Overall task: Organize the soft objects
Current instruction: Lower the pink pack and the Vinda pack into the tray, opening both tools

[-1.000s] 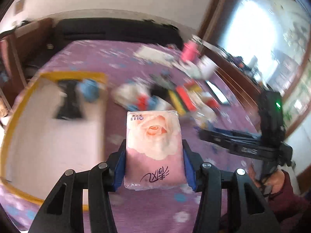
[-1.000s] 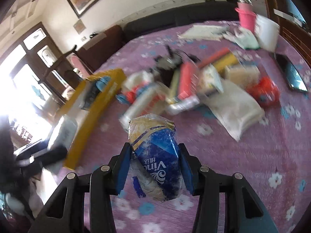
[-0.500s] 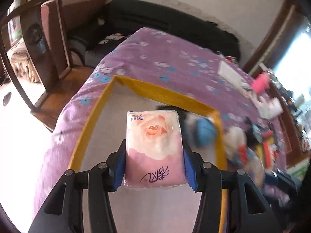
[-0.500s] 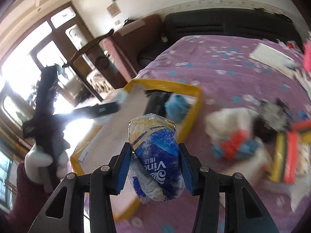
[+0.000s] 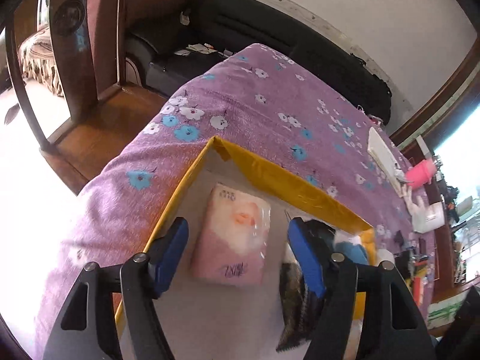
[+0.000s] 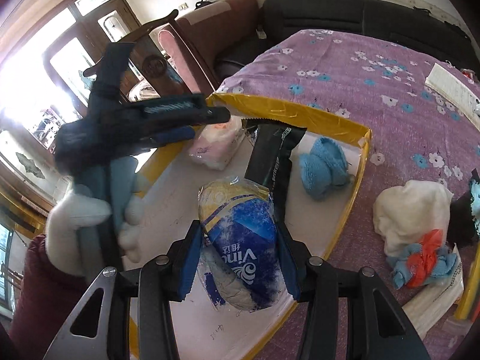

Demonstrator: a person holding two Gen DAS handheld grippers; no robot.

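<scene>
Two tissue packs are going into the yellow-rimmed box (image 6: 303, 111) on the purple flowered bedspread (image 5: 270, 102). The left gripper (image 5: 237, 249) is opening its jaws, and the pink tissue pack (image 5: 232, 237) is lying flat on the white floor of the box near the far corner, between the blue pads (image 5: 171, 249) but clear of both. The right gripper (image 6: 238, 265) is clamping the blue tissue pack (image 6: 243, 240) across its middle, above the box floor, with a black pouch (image 6: 273, 156) and a blue knitted piece (image 6: 324, 165) lying just beyond it. Both packs look light and squashy in slick plastic wrap, so gripping across the narrow width at mid-length seems safest; squeezing near an end would probably let the wrap slide out.
</scene>
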